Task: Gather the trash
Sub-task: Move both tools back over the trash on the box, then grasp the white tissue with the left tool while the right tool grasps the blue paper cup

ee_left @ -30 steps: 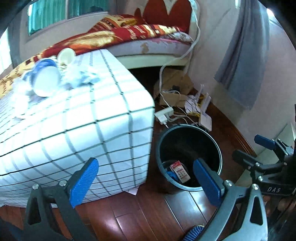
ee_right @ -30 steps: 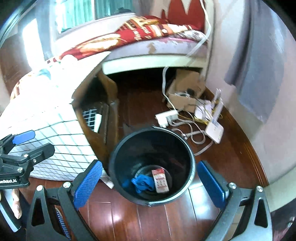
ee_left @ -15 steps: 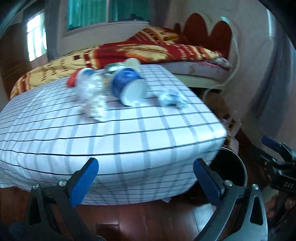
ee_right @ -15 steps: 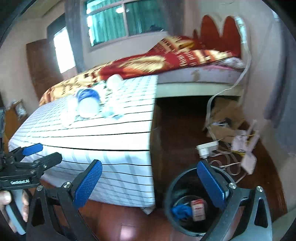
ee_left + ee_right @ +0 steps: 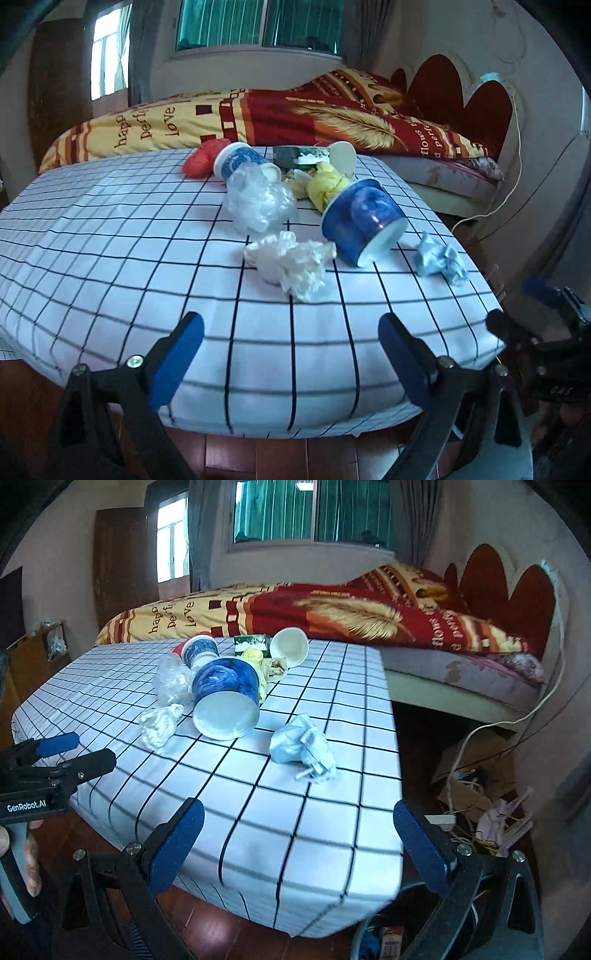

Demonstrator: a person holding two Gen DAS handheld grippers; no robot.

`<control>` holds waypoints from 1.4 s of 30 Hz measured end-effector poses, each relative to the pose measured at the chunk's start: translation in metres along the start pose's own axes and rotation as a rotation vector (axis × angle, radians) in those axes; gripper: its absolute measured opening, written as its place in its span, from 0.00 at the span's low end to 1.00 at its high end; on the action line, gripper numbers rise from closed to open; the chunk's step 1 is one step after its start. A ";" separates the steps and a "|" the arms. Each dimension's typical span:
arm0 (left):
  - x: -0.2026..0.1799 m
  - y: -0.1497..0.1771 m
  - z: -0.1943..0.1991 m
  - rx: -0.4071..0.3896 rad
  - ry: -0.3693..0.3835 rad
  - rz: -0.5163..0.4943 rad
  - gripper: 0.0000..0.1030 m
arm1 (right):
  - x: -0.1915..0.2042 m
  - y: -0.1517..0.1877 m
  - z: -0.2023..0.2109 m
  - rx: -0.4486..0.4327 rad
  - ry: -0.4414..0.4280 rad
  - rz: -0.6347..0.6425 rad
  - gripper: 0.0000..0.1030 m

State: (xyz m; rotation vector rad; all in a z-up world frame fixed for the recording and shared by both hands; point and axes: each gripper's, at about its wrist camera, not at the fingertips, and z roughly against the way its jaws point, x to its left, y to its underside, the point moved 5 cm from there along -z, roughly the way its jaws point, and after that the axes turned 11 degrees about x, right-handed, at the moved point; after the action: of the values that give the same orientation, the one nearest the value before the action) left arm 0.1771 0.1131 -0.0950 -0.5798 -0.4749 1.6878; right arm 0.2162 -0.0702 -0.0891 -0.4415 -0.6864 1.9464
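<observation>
Trash lies on a table (image 5: 110, 258) (image 5: 314, 830) with a white checked cloth. A large blue paper cup (image 5: 364, 221) (image 5: 227, 698) lies on its side. Around it are a white crumpled tissue (image 5: 291, 264) (image 5: 159, 725), a pale blue wad (image 5: 439, 260) (image 5: 301, 747), a clear plastic bag (image 5: 258, 201) (image 5: 171, 681), a yellow wad (image 5: 327, 184), a red wad (image 5: 199, 160) and two smaller cups (image 5: 236, 160) (image 5: 290, 650). My left gripper (image 5: 291, 352) hangs before the table's near edge, empty, its jaws closing a little. My right gripper (image 5: 297, 832) is open and empty at the near right corner.
The black trash bin's rim (image 5: 354, 938) shows at the bottom, below the table's right corner. A bed (image 5: 295, 114) with a red and yellow blanket stands behind the table. Cardboard and cables (image 5: 476, 794) clutter the wooden floor to the right.
Both grippers have swung up and left from over the bin to face the table top. The bin has dropped almost out of view. Both stay empty.
</observation>
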 end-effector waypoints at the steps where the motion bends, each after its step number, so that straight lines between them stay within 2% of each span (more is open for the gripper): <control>1: 0.000 -0.003 -0.006 0.005 -0.004 0.002 0.91 | -0.001 -0.003 -0.007 0.011 -0.002 -0.005 1.00; 7: 0.004 -0.015 -0.022 0.009 -0.004 0.017 0.90 | 0.003 -0.017 -0.021 0.005 -0.035 0.009 1.00; 12: 0.006 -0.025 -0.045 0.048 -0.020 0.013 0.81 | 0.005 -0.030 -0.038 0.009 -0.049 0.020 1.00; 14: 0.009 -0.030 -0.058 0.089 0.002 0.006 0.60 | 0.008 -0.035 -0.043 0.011 -0.062 0.023 1.00; 15: 0.012 -0.032 -0.063 0.115 0.018 0.004 0.37 | 0.010 -0.038 -0.045 0.008 -0.069 0.027 1.00; 19: 0.033 -0.035 -0.045 0.061 -0.008 0.013 0.37 | 0.027 -0.050 -0.050 -0.007 -0.112 0.065 1.00; 23: 0.054 -0.033 -0.038 0.046 -0.034 0.036 0.37 | 0.048 -0.067 -0.058 -0.021 -0.147 0.101 1.00; 29: 0.067 -0.031 -0.037 0.048 -0.034 0.058 0.37 | 0.067 -0.090 -0.090 0.036 -0.126 0.109 1.00; 30: 0.065 -0.031 -0.038 0.050 -0.030 0.056 0.37 | 0.069 -0.092 -0.094 0.050 -0.123 0.113 0.95; 31: 0.064 -0.031 -0.038 0.052 -0.026 0.051 0.37 | 0.071 -0.092 -0.098 0.062 -0.123 0.119 0.85; 33: 0.061 -0.031 -0.038 0.054 -0.019 0.042 0.37 | 0.072 -0.093 -0.104 0.083 -0.120 0.128 0.75; 36: 0.056 -0.030 -0.035 0.051 -0.011 0.029 0.37 | 0.071 -0.093 -0.099 0.070 -0.118 0.129 0.74; 42: 0.046 -0.027 -0.019 0.028 0.000 0.007 0.37 | 0.068 -0.090 -0.055 -0.025 -0.119 0.123 0.74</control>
State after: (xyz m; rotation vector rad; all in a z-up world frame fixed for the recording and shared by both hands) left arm 0.2026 0.1634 -0.0994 -0.5616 -0.4495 1.6981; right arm 0.2787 0.0374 -0.0754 -0.3937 -0.7763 2.0945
